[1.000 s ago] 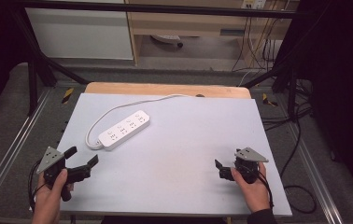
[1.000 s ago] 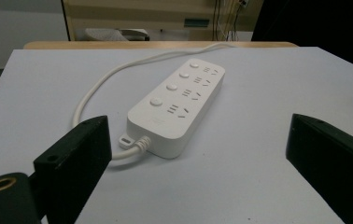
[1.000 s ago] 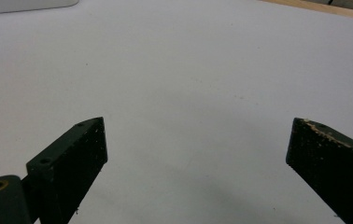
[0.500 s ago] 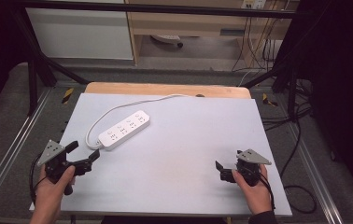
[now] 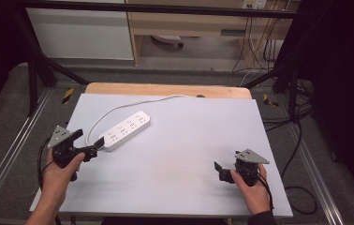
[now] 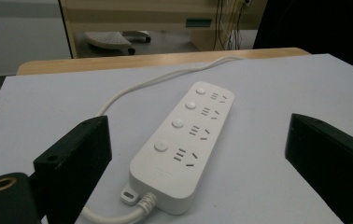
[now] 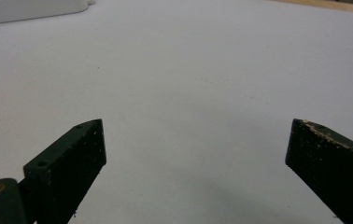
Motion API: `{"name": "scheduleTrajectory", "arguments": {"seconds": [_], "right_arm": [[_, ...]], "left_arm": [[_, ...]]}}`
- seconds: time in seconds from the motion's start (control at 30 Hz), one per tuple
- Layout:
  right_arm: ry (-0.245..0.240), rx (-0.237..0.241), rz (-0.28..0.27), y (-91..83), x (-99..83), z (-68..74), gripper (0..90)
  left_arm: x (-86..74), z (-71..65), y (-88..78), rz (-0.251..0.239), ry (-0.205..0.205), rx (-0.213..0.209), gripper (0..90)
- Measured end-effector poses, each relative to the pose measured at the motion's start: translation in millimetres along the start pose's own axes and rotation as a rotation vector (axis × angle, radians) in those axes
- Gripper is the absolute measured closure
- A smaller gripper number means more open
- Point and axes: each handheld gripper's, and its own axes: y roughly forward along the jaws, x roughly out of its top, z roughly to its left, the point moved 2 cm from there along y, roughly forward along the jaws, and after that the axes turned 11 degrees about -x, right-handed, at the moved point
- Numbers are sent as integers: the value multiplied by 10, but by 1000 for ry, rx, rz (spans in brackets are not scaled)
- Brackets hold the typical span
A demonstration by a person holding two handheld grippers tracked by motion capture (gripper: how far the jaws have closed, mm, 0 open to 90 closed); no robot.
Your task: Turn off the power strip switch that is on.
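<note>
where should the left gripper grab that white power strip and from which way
Grip the power strip across its short width, near the cable end that faces the left gripper. It lies flat; its long sides run parallel and look narrow enough for the open jaws. Come in low from that near end, one jaw on each long side, clear of the cable.

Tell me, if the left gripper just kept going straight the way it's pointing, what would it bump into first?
Most likely the white power strip. The left gripper has its jaws open and aimed at the strip's near, cord end, which sits between them in the left gripper view. The gap looks small, though depth is hard to judge.
</note>
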Motion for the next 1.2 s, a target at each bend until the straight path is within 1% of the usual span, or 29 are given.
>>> {"name": "scheduleTrajectory", "arguments": {"seconds": [0.07, 0.2, 0.23, 0.27, 0.37, 0.4, 0.43, 0.47, 0.5, 0.57, 0.67, 0.77, 0.83, 0.9, 0.97, 1.07, 1.1, 1.2], "right_arm": [[3, -18, -20, -12, 27, -13, 72], [9, -24, -18, -14, 11, -41, 71], [14, -23, -14, -14, 4, -46, 71], [17, -21, -11, -15, 1, -52, 70], [21, -24, -14, -10, 4, -72, 69], [21, -20, -12, -11, 8, -74, 80], [19, -14, -11, -11, 11, -77, 85], [19, -10, -10, -12, 13, -76, 85], [18, -8, -9, -15, 12, -77, 84], [13, -6, -8, -18, 7, -73, 80], [17, -4, -1, -20, -4, -65, 72], [25, -9, -4, -13, -4, -79, 63], [30, -9, -4, -12, -1, -83, 61], [31, -11, -3, -15, 0, -87, 56], [32, -11, -7, -33, 3, -84, 53], [50, 3, -5, -69, -7, -89, 48], [50, 4, -5, -76, -10, -93, 47], [46, 2, -3, -84, -29, -109, 45]], "left_arm": [[2, 1, 15, 9, -2, 8, 73], [61, -21, 36, 12, -7, 23, 71], [110, -38, 43, 18, -1, 21, 72], [110, -38, 43, 18, -1, 21, 71], [199, -68, 51, 22, 14, 16, 67], [235, -78, 48, 28, 10, 5, 61], [300, -100, 33, 13, -3, -15, 61], [300, -100, 33, 13, -3, -15, 60], [321, -111, 39, 0, 0, -17, 58], [355, -128, 76, -4, 15, -13, 57], [398, -142, 144, -23, -3, -15, 56], [445, -156, 220, -30, 6, -9, 56], [485, -154, 270, -26, 20, -8, 58], [522, -146, 313, -22, 23, -7, 58], [547, -131, 348, -15, 22, -5, 58], [571, -100, 390, -5, 20, 2, 62], [575, -91, 396, -1, 22, 6, 62], [586, -51, 429, 6, 13, 15, 64]]}}
